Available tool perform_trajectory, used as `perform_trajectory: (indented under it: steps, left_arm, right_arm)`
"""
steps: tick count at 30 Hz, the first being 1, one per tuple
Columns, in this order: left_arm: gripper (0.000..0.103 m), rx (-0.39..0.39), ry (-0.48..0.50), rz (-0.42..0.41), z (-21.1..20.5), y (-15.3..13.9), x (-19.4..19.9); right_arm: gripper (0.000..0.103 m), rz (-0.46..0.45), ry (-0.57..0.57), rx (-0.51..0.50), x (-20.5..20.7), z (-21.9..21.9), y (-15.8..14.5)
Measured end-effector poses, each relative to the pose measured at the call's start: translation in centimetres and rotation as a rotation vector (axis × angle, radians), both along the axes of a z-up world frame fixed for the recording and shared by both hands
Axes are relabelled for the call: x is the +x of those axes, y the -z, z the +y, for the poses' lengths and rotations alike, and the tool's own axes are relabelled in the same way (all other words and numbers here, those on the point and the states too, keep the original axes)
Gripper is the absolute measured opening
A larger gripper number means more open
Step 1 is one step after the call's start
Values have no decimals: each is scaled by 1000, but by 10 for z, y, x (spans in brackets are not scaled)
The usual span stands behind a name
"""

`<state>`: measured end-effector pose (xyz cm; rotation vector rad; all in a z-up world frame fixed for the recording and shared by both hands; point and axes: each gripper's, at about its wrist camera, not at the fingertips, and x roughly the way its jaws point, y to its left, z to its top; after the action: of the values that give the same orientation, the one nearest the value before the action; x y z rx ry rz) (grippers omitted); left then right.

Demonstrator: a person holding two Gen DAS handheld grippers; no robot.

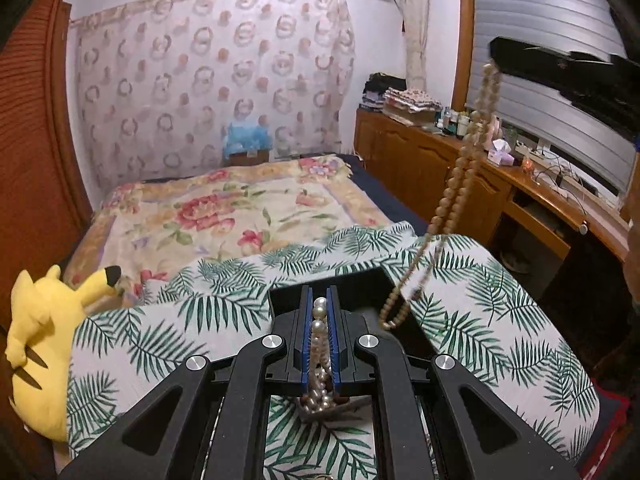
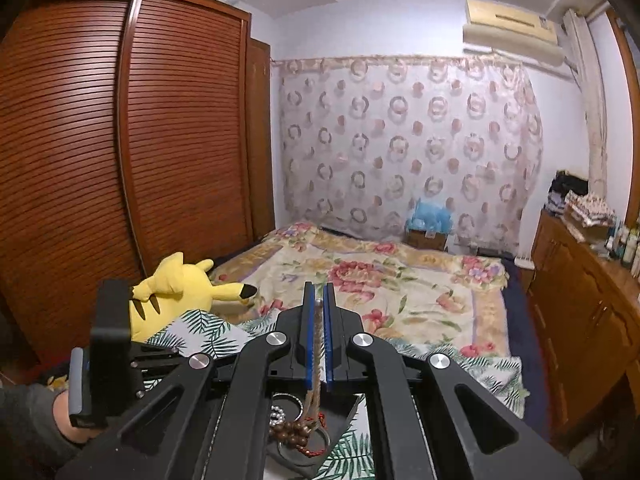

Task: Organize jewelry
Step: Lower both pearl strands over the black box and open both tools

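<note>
My left gripper (image 1: pixel 320 300) is shut on a white pearl necklace (image 1: pixel 319 334), whose strand runs between the blue pads and bunches below them. My right gripper (image 2: pixel 319 298) is shut on a tan wooden bead strand (image 2: pixel 317 344). That strand also shows in the left wrist view (image 1: pixel 460 176), hanging from the right gripper's body (image 1: pixel 560 68) down to a black tray (image 1: pixel 368 280) on the leaf-print cushion. In the right wrist view, the tray (image 2: pixel 352 408) below holds dark brown beads (image 2: pixel 294 430), silver beads (image 2: pixel 277 414) and a ring bangle (image 2: pixel 320 440).
A leaf-print cushion (image 1: pixel 480 320) lies on a bed with a floral blanket (image 1: pixel 240 216). A yellow plush toy (image 1: pixel 44 340) sits at the left. A wooden wardrobe (image 2: pixel 120 160) stands left, a cluttered wooden dresser (image 1: pixel 500 184) right.
</note>
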<state>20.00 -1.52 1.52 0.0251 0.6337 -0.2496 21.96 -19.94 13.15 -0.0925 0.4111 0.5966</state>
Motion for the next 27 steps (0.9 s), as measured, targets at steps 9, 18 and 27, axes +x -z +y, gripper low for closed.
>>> perform_trajectory:
  steps: [9,18,27]
  left_arm:
    - [6,-1,16,33,-4,18,-3]
    - [11,-12,11,50,-4,21,-6]
    - [30,15,14,45,2,31,-42]
  right_arm:
    - [5,174,-9,-26,32,16,69]
    - [6,208,-16,-24,29,16,88]
    - [7,188,-35,-68,-25,-1,119]
